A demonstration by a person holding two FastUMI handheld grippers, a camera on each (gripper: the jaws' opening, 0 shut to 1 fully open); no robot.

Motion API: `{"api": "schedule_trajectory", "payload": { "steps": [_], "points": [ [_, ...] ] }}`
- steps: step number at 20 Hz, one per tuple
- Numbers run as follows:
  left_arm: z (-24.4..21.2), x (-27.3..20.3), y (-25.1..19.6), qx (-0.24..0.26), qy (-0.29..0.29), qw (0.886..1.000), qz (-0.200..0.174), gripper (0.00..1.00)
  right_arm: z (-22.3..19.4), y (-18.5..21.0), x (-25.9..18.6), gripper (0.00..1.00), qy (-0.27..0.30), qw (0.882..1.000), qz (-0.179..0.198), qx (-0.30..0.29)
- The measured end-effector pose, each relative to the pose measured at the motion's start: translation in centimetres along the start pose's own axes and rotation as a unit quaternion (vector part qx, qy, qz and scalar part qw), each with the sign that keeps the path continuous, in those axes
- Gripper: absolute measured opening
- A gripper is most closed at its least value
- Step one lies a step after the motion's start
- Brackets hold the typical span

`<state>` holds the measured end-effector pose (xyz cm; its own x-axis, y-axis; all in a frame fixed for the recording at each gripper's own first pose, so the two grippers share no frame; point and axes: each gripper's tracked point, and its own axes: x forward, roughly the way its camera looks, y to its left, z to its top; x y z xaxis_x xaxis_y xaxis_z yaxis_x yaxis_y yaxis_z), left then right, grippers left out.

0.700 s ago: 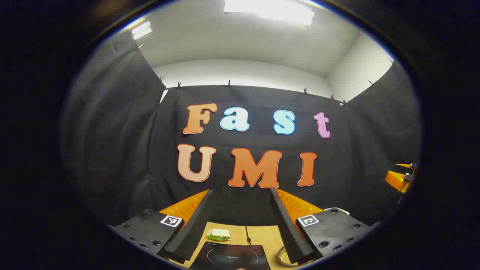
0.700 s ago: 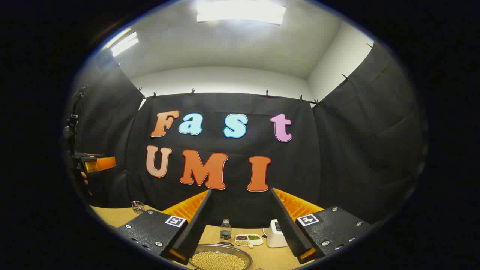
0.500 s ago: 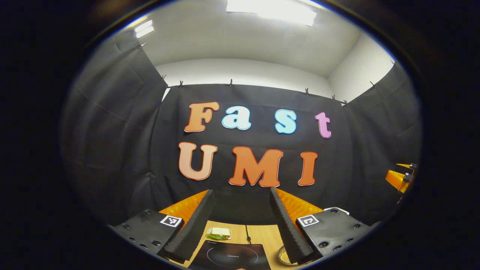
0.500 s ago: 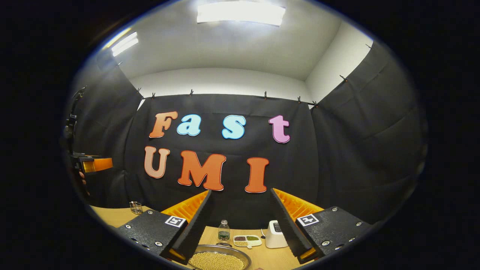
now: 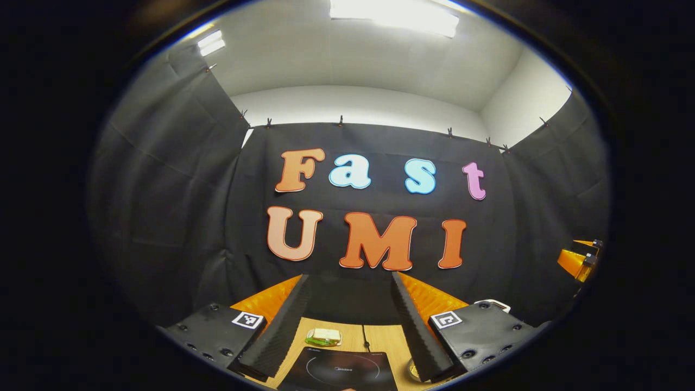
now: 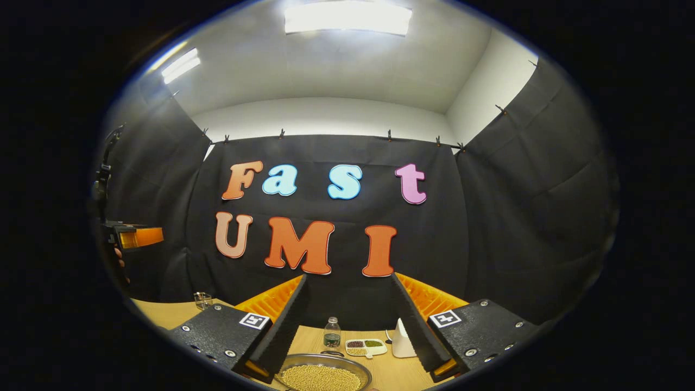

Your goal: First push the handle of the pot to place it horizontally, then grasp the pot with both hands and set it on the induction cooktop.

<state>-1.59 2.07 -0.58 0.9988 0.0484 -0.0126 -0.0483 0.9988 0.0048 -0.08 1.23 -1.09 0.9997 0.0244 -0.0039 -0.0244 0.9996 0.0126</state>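
Note:
A metal pot (image 6: 321, 374) filled with yellow beans sits on the wooden table, low between the fingers in the right gripper view; its handle is out of sight. My right gripper (image 6: 347, 276) is open above it, holding nothing. In the left gripper view the black induction cooktop (image 5: 339, 372) lies low between the fingers, and a sliver of the pot (image 5: 412, 371) peeks past the right finger. My left gripper (image 5: 349, 276) is open and empty, raised above the cooktop. Each gripper appears at the other view's edge: the right gripper (image 5: 578, 260) and the left gripper (image 6: 133, 237).
A wrapped sandwich (image 5: 324, 337) lies behind the cooktop. Behind the pot stand a small bottle (image 6: 332, 332), a divided dish (image 6: 365, 346) of beans and a white device (image 6: 400, 332). A glass (image 6: 202, 300) stands at the table's (image 6: 163, 314) left.
Both cameras have turned slightly left, so the wall and table items sit a little further right. The white device is now partly behind the right finger. Both grippers stay open.

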Motion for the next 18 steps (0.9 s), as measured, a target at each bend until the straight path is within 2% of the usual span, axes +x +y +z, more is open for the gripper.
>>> {"api": "schedule_trajectory", "payload": {
  "steps": [18],
  "points": [
    [-0.3, -0.5, 0.2, 0.008, 0.000, 1.000, 0.007, 0.96, -4.7, 0.6, -0.2, 0.92, 0.044, 0.999, 0.023, -0.005]
  ]
}}
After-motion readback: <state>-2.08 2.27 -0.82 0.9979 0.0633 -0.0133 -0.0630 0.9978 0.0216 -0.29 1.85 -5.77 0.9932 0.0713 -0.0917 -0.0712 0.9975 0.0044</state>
